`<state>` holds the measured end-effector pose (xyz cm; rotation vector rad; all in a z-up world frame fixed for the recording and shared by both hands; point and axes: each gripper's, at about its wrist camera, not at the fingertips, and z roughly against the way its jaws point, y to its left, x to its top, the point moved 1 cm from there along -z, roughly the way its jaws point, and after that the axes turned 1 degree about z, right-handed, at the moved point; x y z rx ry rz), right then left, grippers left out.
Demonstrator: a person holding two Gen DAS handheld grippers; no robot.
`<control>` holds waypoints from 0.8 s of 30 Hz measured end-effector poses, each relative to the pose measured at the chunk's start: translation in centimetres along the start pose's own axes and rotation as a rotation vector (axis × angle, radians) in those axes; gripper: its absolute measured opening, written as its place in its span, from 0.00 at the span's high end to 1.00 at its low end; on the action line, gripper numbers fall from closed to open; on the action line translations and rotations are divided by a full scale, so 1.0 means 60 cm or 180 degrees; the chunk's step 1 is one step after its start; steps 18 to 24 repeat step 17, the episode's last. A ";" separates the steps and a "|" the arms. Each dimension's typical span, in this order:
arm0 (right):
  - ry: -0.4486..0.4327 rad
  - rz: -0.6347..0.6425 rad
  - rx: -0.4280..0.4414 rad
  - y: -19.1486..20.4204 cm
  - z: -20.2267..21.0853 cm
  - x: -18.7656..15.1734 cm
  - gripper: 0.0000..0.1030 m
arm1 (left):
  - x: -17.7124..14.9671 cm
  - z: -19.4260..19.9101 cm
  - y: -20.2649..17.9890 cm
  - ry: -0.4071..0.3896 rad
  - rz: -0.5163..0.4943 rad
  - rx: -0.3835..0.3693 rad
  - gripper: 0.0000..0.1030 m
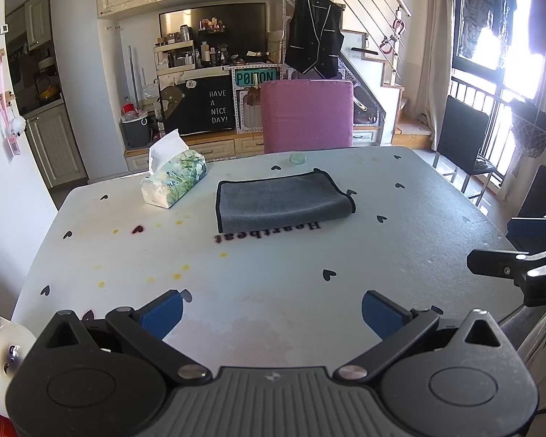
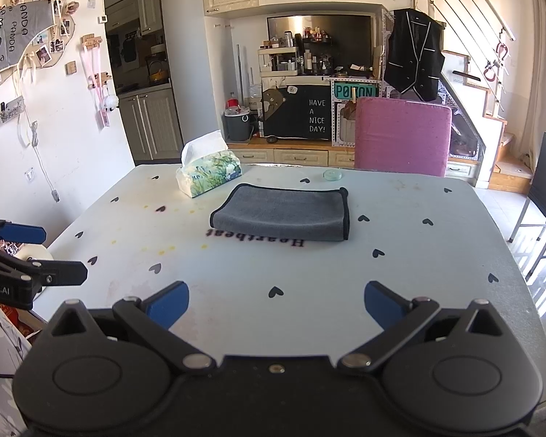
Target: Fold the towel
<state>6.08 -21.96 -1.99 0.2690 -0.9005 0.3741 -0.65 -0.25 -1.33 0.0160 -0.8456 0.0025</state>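
Note:
A grey towel (image 1: 284,202) with black edging lies folded flat in the middle of the pale table (image 1: 273,284), beyond the word "Heartbeat". It also shows in the right wrist view (image 2: 282,213). My left gripper (image 1: 272,311) is open and empty, held over the table's near edge, well short of the towel. My right gripper (image 2: 276,304) is open and empty too, over the near edge. Each gripper shows at the side of the other's view: the right gripper (image 1: 509,249) and the left gripper (image 2: 56,255).
A tissue pack (image 1: 173,178) lies left of the towel. A small green round lid (image 1: 297,158) sits behind the towel near the far edge. A pink chair (image 1: 307,116) stands at the far side. Black chairs (image 1: 462,138) stand to the right.

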 end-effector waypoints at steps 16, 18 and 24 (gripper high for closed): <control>0.0004 0.0007 -0.0003 0.001 -0.001 -0.001 0.00 | 0.001 0.005 0.003 -0.0003 0.0015 0.0006 0.00; 0.0002 0.0006 -0.0002 0.002 -0.001 0.000 0.00 | 0.001 0.005 0.003 0.0000 0.0017 0.0005 0.00; 0.0002 0.0006 -0.0002 0.002 -0.001 0.000 0.00 | 0.001 0.005 0.003 0.0000 0.0017 0.0005 0.00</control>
